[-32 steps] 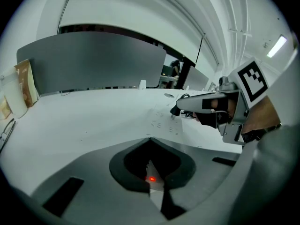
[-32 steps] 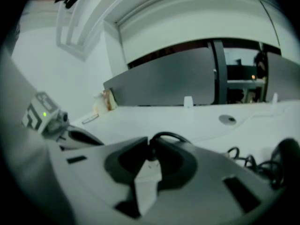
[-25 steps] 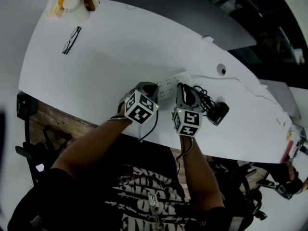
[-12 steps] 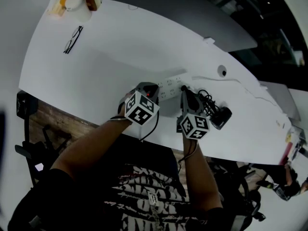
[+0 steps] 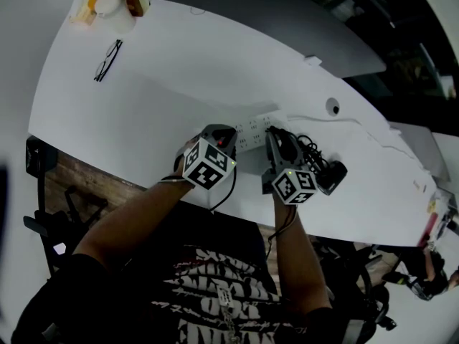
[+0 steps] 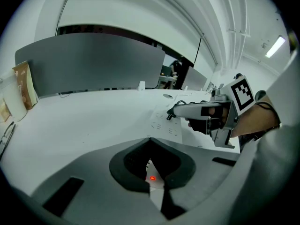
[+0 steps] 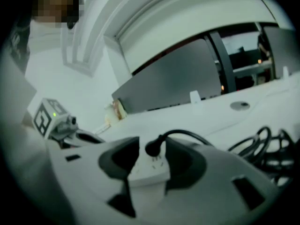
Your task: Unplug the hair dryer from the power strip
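Note:
A white power strip lies on the white table. My left gripper is shut on the strip's near end, where a red switch light glows between its pads. My right gripper stands at the strip's other end. Its jaws have just been opening and now stand apart on either side of the black plug. The plug sits on the strip with the pads off it. Its cord runs in loops to the black hair dryer on the right.
Eyeglasses and a cup with a carton sit at the table's far left end. A round cable grommet lies beyond the strip. A grey partition backs the table. The front edge runs just under my hands.
The right gripper has rolled and shifted slightly right, and its jaws have come apart around the plug. The hair dryer has slid a little to the right. The left gripper has stayed put.

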Available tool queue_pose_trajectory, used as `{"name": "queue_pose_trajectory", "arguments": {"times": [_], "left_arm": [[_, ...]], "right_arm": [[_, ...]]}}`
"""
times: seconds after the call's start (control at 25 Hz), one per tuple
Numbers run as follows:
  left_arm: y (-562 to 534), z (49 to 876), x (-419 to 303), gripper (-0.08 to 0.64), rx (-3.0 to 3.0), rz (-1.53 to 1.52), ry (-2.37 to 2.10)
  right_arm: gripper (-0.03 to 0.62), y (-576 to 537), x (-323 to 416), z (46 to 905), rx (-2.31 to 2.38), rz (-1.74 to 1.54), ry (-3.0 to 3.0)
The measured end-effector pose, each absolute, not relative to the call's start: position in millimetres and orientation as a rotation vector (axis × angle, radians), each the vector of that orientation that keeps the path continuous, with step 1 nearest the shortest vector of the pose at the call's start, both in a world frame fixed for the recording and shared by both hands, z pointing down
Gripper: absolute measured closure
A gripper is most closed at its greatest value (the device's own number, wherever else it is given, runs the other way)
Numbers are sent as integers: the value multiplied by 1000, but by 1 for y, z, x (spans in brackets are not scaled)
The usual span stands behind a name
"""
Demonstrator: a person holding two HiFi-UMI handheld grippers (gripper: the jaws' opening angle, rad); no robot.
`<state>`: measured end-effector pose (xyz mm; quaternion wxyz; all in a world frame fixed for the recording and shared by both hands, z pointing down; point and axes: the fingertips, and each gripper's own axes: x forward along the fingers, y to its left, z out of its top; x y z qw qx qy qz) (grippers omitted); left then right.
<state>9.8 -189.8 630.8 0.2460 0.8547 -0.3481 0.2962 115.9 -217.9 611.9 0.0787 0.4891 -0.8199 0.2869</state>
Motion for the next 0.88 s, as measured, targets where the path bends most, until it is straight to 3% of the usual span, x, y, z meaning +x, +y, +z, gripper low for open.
{"name": "queue_pose_trajectory", "arguments": {"times": [0.2, 0.28, 0.32, 0.88], "left_arm": [[-189, 632, 8, 535, 2331, 818, -944], [-190, 632, 8, 535, 2329, 821, -943], [-190, 632, 8, 535, 2329, 821, -942], [-193, 632, 21, 535, 2370, 811, -908]], "right_arm": [[405, -231, 116, 607, 1476, 1380, -2589], [433, -239, 121, 609, 1518, 1456, -2567], [479, -241, 123, 611, 1530, 1461, -2546], [497, -232, 128, 605, 1519, 1245, -2517]]}}
